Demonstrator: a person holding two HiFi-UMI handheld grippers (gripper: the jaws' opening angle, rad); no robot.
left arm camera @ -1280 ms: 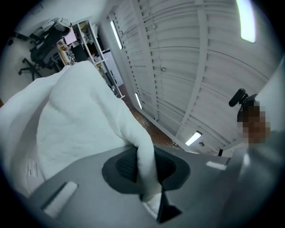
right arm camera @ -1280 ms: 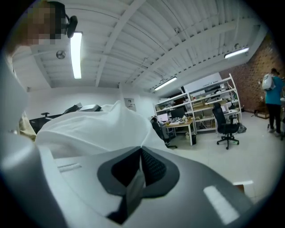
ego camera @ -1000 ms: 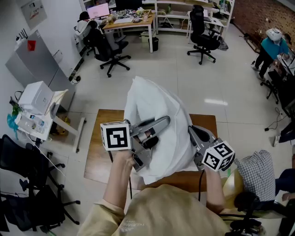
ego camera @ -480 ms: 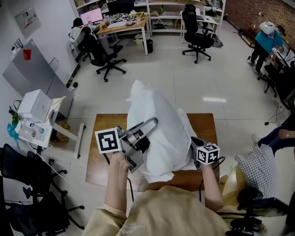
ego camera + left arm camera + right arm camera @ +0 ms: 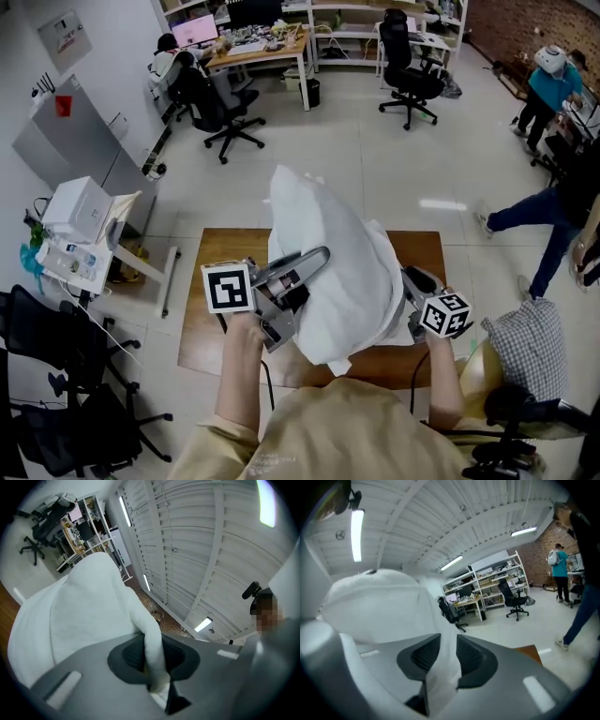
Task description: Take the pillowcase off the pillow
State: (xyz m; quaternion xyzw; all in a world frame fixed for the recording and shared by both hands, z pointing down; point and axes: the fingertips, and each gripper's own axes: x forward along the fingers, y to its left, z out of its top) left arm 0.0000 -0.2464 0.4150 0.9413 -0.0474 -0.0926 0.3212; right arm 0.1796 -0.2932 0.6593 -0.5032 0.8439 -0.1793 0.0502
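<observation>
Over wooden table (image 5: 197, 328), left tool (image 5: 152, 660) pinches pillowcase (image 5: 89, 616) fold (white).

White cloth pillowcase (image 5: 328, 253) was matt, creased; brown rectangular wooden counter (image 5: 197, 328) was smooth, low-sheen; pale tiled floor (image 5: 375, 159) was glossy.

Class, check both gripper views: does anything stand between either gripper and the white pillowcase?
Nothing visible. The left gripper is clamped on a fold of the pillowcase; the right gripper has just been opening its jaws, with the fabric between them.
</observation>
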